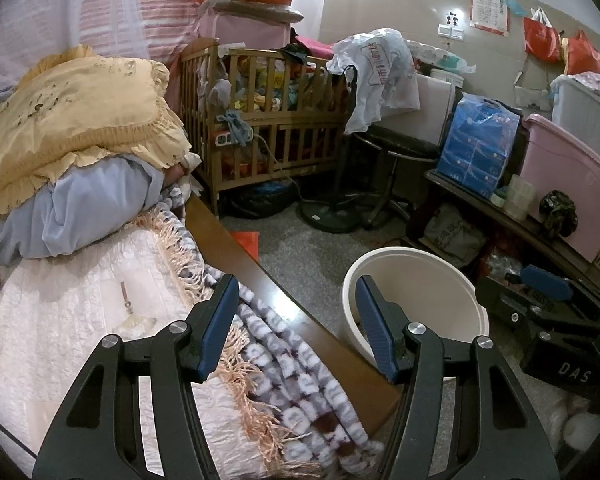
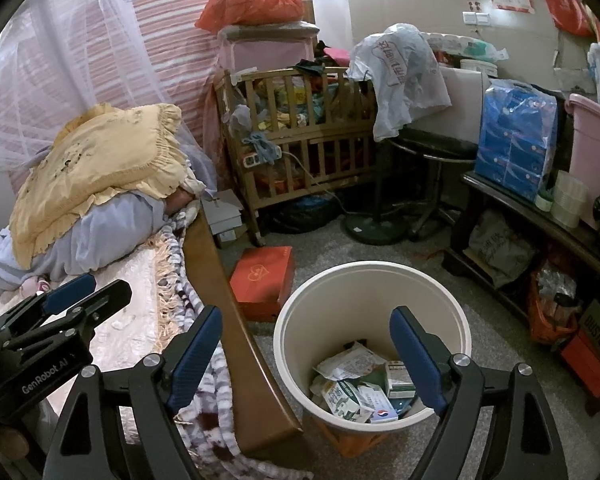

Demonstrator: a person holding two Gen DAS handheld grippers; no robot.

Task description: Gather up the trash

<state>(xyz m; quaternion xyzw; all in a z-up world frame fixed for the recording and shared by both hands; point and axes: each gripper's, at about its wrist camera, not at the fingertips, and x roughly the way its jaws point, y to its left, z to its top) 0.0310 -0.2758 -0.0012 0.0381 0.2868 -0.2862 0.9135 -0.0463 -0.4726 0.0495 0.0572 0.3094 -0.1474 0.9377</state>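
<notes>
Right wrist: bin (image 2: 374, 280) of trash (image 2: 356, 384) below empty jaws.

"genrobot.ai" on left tongs (image 2: 66, 300) body; "das" on right tongs (image 1: 540, 292) body.

A grey speckled floor (image 2: 340, 252) lies between a bed (image 1: 80, 320) under a white net, a wooden crib (image 2: 300, 136) by a pink striped curtain (image 2: 152, 40), and a beige wall (image 1: 400, 8).
</notes>
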